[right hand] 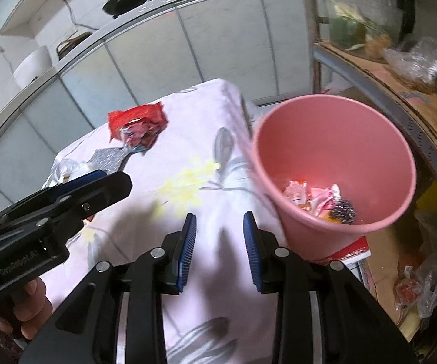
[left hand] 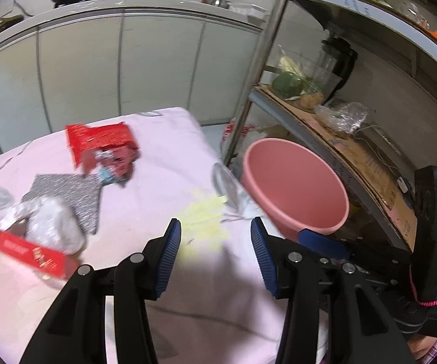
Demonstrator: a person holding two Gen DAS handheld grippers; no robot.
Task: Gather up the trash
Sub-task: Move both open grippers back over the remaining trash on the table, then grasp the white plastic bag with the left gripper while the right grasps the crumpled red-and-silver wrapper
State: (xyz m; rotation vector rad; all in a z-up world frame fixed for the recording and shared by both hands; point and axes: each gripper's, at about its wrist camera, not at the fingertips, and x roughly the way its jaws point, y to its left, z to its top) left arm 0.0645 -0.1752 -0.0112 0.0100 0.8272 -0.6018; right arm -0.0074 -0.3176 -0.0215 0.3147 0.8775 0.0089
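Note:
Trash lies on the pink flowered tablecloth (left hand: 164, 157): a torn red pack (left hand: 100, 142) over crumpled wrappers (left hand: 117, 165), a grey glittery sheet (left hand: 73, 197), a white crumpled plastic bag (left hand: 51, 227) and a red box (left hand: 30, 251). A pink bin (right hand: 333, 139) stands off the table's right edge and holds wrappers (right hand: 306, 194) and a steel scrubber (right hand: 342, 210). My left gripper (left hand: 216, 221) hovers open over the cloth with nothing in it, right of the trash. My right gripper (right hand: 220, 218) is also open and empty over the cloth, its right finger close beside the bin wall.
A metal shelf rack (left hand: 258, 60) stands right of the bin, with cardboard, a green melon (left hand: 288, 85), a plastic bag (left hand: 342, 116) and a blender. White cabinets (left hand: 112, 69) and a counter with woks lie behind the table. A hand (right hand: 30, 303) grips the left gripper.

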